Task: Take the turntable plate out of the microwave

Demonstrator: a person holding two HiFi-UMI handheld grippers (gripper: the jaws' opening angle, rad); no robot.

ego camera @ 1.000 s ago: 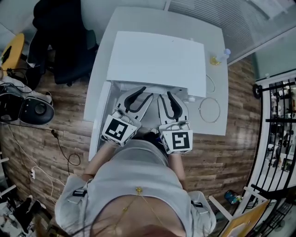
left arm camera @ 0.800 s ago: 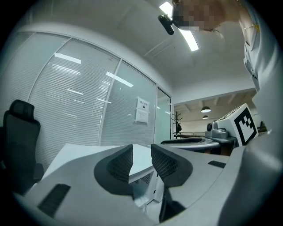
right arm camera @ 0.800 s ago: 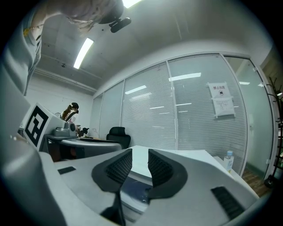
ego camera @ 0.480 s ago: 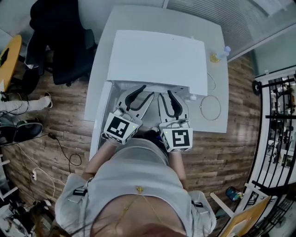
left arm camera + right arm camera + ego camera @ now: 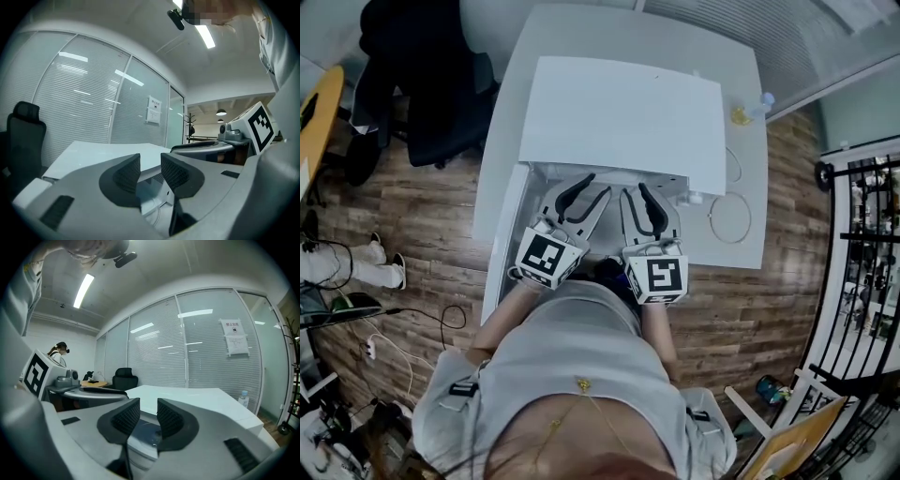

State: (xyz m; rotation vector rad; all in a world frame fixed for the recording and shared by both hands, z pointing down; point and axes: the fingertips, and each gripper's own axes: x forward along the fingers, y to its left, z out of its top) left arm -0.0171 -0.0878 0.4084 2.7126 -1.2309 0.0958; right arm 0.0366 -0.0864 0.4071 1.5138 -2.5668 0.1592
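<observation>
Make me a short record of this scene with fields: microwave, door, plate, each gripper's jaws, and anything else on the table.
microwave: white, on a white table
door: open, swung to the microwave's left in the head view
plate: apparently the glassy surface inside, not yet out
left gripper: at the opening, jaws apart, nothing between them
right gripper: at the opening, jaws apart, holding nothing
other items: ring and bottle, to the microwave's right
</observation>
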